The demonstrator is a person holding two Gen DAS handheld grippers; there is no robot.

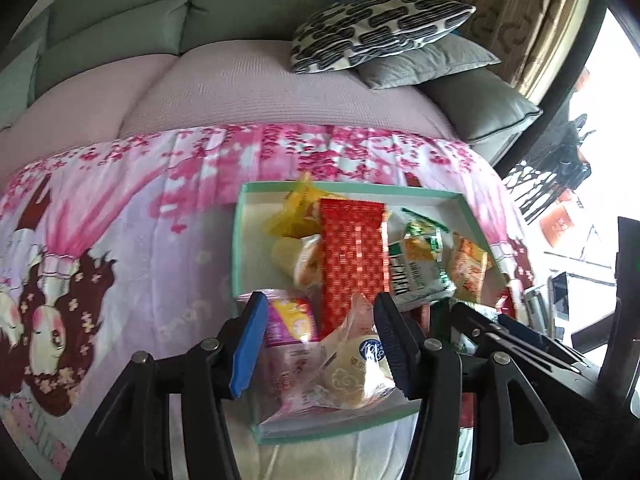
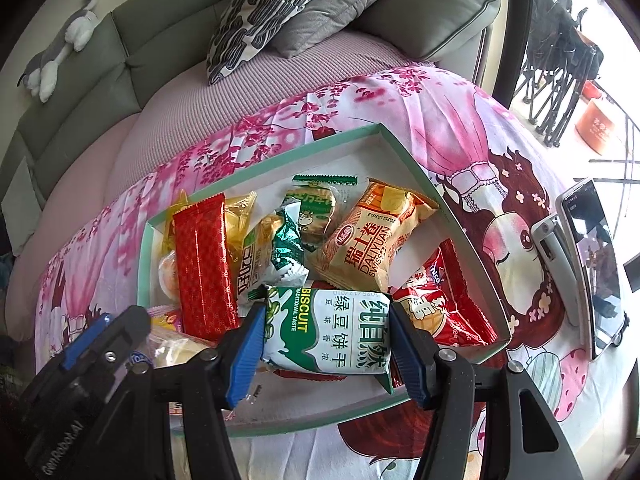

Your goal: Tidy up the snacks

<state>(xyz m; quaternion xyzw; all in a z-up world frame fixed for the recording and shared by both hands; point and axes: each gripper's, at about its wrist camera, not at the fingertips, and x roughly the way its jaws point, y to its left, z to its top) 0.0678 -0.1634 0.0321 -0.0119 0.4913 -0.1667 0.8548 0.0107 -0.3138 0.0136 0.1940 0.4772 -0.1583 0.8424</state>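
Observation:
A shallow mint-green box (image 1: 424, 190) (image 2: 404, 148) lies on a pink printed cloth and holds several snack packs. My left gripper (image 1: 320, 344) is shut on a clear-wrapped pastry pack (image 1: 352, 368) over the box's near end, beside a pink pack (image 1: 288, 320) and a long red pack (image 1: 352, 252). My right gripper (image 2: 326, 340) is shut on a green and white biscuit pack (image 2: 328, 330) just above the box's near edge. The left gripper also shows in the right wrist view (image 2: 108, 344). An orange pack (image 2: 368, 240) and a red pack (image 2: 440, 304) lie in the box.
The cloth (image 1: 120, 220) covers a low surface before a grey-green sofa (image 2: 132, 56) with patterned (image 1: 376, 28) and grey cushions (image 1: 428, 60). A phone on a stand (image 2: 588, 264) stands right of the box. A plush toy (image 2: 60, 48) lies on the sofa back.

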